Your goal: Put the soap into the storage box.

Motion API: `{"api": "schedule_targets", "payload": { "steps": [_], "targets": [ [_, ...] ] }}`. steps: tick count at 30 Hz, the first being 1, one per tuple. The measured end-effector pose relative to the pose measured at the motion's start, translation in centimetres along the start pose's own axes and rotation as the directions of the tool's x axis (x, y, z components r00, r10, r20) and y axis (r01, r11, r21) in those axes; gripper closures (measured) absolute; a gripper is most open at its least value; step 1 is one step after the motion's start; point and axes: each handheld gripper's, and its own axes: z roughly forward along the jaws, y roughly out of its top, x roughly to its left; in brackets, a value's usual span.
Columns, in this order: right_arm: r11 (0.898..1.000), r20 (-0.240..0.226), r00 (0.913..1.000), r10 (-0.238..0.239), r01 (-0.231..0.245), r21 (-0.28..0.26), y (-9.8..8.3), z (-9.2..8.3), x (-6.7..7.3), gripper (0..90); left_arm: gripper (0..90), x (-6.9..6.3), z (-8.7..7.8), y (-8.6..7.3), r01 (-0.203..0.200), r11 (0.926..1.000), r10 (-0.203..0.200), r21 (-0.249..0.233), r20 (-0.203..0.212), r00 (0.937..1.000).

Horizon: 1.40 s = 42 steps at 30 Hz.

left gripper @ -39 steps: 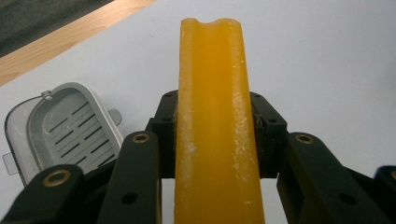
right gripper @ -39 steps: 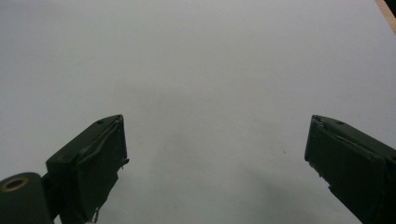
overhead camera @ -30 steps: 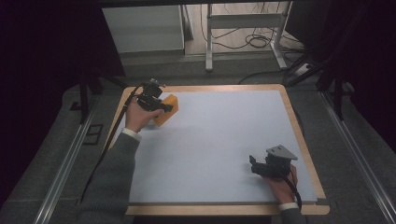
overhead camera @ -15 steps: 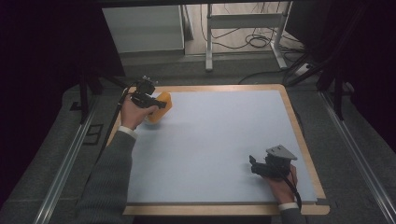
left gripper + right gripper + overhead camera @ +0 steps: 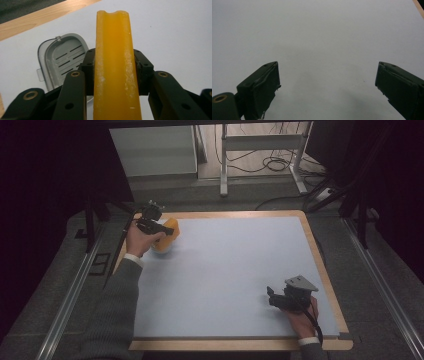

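Note:
My left gripper [image 5: 161, 228] is near the table's far left corner, shut on an orange-yellow bar [image 5: 170, 228]. In the left gripper view the bar [image 5: 113, 75] stands on edge between the two black jaws, which press on both its sides. Below and to its left a grey slotted dish [image 5: 63, 58] lies on the white mat. My right gripper [image 5: 273, 299] rests near the front right of the mat. Its jaws stand wide open [image 5: 328, 85] with nothing between them, above bare mat.
A pale mat [image 5: 240, 270] covers the table inside a wooden rim [image 5: 321, 262]. Dark floor and metal rails [image 5: 70, 305] flank the table. A white cabinet [image 5: 152, 150], a metal stand [image 5: 260, 142] and cables are beyond the far edge.
My left hand has carried the orange-yellow bar a little to the left, toward the table's far left corner. The right gripper has stayed where it was.

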Motion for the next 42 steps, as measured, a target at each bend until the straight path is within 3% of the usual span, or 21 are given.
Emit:
{"api": "schedule_targets", "payload": {
  "steps": [8,10,23,32,42],
  "targets": [
    [1.0,0.002,1.0,0.0,0.0,-0.001,0.0,0.0,0.0,5.8,61.4,1.2,0.1,0.1,0.039,0.9991,-0.039,-0.014,-0.02,0.999],
    [1.0,0.002,1.0,0.0,0.0,-0.001,0.0,0.0,0.0,5.8,61.4,1.5,0.5,0.0,0.051,0.9987,-0.052,-0.007,-0.045,0.9977],
    [1.0,-0.001,1.0,0.005,-0.005,-0.002,0.0,0.0,0.0,5.8,61.4,3.4,1.6,0.4,0.136,0.9895,-0.138,-0.049,-0.047,0.9892],
    [1.0,-0.001,1.0,0.004,-0.004,-0.001,0.0,0.0,0.0,5.8,61.4,4.5,3.6,0.1,0.186,0.9813,-0.189,-0.048,-0.052,0.9806],
    [1.0,0.001,1.0,0.003,-0.003,0.0,0.0,0.0,0.0,5.8,61.3,4.7,5.4,-0.1,0.204,0.9785,-0.205,-0.034,-0.067,0.9764]
  ]
}}
